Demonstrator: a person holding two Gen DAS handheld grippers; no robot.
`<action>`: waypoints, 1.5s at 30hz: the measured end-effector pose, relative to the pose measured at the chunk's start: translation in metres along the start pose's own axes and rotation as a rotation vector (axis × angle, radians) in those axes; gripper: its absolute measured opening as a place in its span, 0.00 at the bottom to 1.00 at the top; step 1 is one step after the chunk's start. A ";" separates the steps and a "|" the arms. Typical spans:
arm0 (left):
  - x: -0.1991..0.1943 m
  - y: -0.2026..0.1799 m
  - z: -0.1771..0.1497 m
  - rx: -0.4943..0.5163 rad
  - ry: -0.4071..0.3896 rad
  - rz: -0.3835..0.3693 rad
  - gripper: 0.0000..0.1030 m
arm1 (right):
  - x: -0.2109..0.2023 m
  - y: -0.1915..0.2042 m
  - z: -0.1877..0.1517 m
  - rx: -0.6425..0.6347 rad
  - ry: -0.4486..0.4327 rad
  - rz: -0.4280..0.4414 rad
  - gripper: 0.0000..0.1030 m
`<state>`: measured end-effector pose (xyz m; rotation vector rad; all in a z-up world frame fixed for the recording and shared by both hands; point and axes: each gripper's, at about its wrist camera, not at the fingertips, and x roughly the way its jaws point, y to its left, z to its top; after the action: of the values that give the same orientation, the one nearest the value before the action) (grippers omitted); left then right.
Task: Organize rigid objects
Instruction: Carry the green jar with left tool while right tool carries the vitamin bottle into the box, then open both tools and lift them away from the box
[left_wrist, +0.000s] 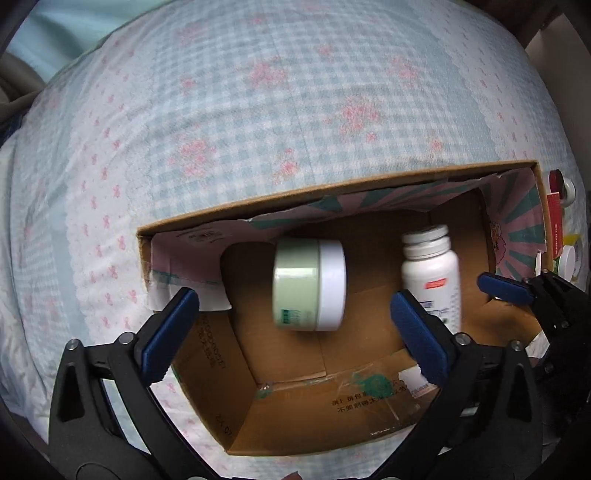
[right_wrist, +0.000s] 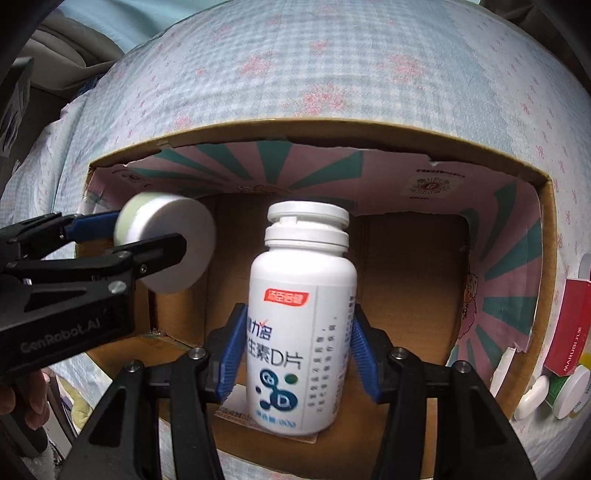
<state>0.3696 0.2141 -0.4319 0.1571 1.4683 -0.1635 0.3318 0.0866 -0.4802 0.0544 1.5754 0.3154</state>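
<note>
Over an open cardboard box (left_wrist: 207, 218) set on a checked, flower-printed bedcover (left_wrist: 258, 110), I point both grippers almost straight down. My left gripper (left_wrist: 295, 328) stands spread as wide as it goes, its blue pads (left_wrist: 170, 332) clear of everything; the green jar with a white lid (left_wrist: 310, 284) lies on its side on the box floor between and just beyond them, free of my grip. My right gripper (right_wrist: 297, 354) is partly open around the white tablet bottle (right_wrist: 301, 317), which stands cap-up between the blue pads; the pads sit just beside its flanks, and the bottle's lower edge is blurred, so I cannot tell if they touch it. From my left wrist camera the same bottle shows to the right of the jar, just past my right-hand pad. Outside the box, beyond the right wall from my right gripper, a red carton (right_wrist: 569, 325) and several small white-lidded containers (right_wrist: 570, 391) lie on the bedcover.
</note>
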 end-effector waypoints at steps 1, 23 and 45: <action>-0.005 0.000 -0.001 0.006 -0.005 0.007 1.00 | -0.001 0.000 -0.004 -0.006 0.012 0.014 1.00; -0.143 0.025 -0.078 -0.133 -0.182 0.002 1.00 | -0.117 0.044 -0.068 -0.039 -0.218 -0.045 1.00; -0.260 -0.024 -0.198 -0.220 -0.342 -0.115 1.00 | -0.266 0.006 -0.222 0.116 -0.455 -0.140 1.00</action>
<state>0.1467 0.2350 -0.1918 -0.1296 1.1448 -0.1139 0.1213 -0.0056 -0.2209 0.0979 1.1367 0.0913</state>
